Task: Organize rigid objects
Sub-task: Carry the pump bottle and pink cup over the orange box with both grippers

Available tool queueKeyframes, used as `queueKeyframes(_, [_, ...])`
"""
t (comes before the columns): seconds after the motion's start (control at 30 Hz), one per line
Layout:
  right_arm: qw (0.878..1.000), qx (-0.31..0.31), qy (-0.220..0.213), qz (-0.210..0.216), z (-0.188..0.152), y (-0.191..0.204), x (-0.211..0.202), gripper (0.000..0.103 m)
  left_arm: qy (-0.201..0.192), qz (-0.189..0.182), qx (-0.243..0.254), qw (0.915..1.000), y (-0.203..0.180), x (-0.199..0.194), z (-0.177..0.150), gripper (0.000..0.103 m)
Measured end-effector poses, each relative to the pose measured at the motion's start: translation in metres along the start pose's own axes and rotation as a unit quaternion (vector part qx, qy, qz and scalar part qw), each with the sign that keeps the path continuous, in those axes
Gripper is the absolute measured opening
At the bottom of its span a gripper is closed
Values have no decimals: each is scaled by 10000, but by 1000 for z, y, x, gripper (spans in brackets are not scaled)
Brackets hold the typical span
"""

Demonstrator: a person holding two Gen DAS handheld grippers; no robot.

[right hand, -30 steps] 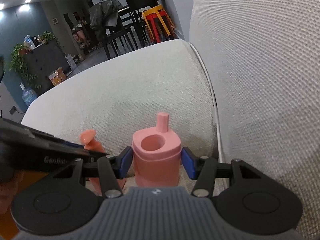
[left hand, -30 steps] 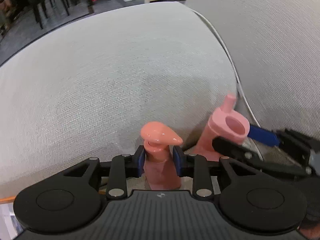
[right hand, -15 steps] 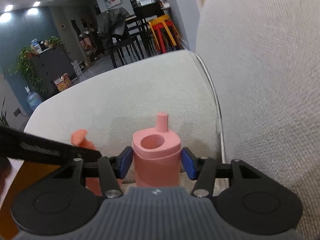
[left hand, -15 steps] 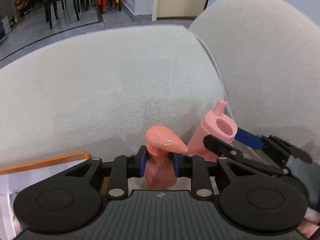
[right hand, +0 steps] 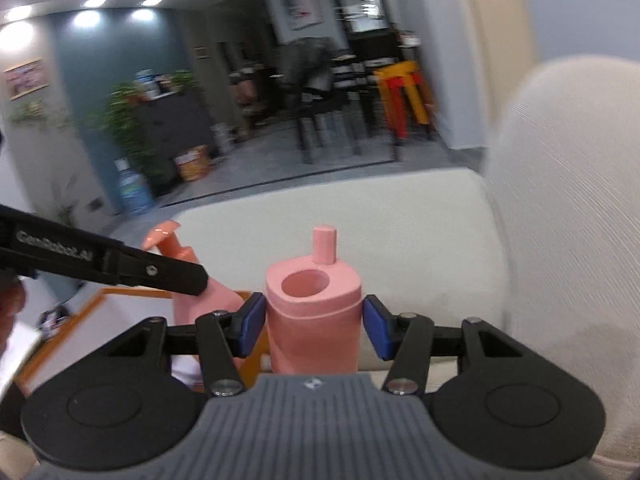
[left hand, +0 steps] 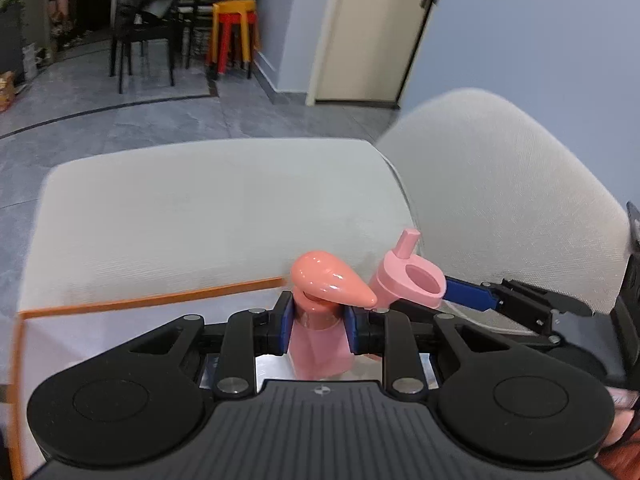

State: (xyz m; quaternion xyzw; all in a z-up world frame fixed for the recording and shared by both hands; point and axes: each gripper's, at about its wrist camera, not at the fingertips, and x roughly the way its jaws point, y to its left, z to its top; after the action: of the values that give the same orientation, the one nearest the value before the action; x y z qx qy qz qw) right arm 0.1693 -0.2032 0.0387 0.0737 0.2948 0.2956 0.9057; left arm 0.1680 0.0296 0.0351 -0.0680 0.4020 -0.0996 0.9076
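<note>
Pink plastic fills the middle of both wrist views. The left tool (left hand: 316,328) is clenched on a salmon pump bottle (left hand: 318,344), its blue pads (left hand: 283,330) pressed against the neck just under the teardrop-shaped pump head (left hand: 330,278), which points to the right. Just beside it, on the right, the right tool (right hand: 314,326) grasps a pink cup-shaped container (right hand: 314,322) — upright in its own camera, with a round opening in the lid and a short straw-like stub (right hand: 324,245) rising at the back edge. From the left wrist view that same container (left hand: 412,280) looks tilted, and its rim sits very close to the tip of the pump head; whether they touch cannot be told. Both things are held up in the air in front of a light grey fabric sofa (left hand: 208,208), over an orange-edged white surface (left hand: 152,300) whose nature is unclear. From the right wrist view the left tool's black arm (right hand: 104,260) crosses in front of the pump bottle (right hand: 208,296). Beyond the sofa lie a grey tiled floor (left hand: 120,120), dark chairs (left hand: 140,32) and stacked yellow and red stools (left hand: 232,36) — the far room is blurred in the right view.
</note>
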Motion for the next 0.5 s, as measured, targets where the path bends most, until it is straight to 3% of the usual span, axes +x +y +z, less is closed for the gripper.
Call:
queueKeyframes(0.3, [9913,-780,514,925,19,99,21,53,-136,491,-271,9983,91,-50,-33,29])
queueKeyframes(0.5, [9822,-686,1121,1344,14,145,69,53,-49,699,-429,9966,138,-53,-51,29])
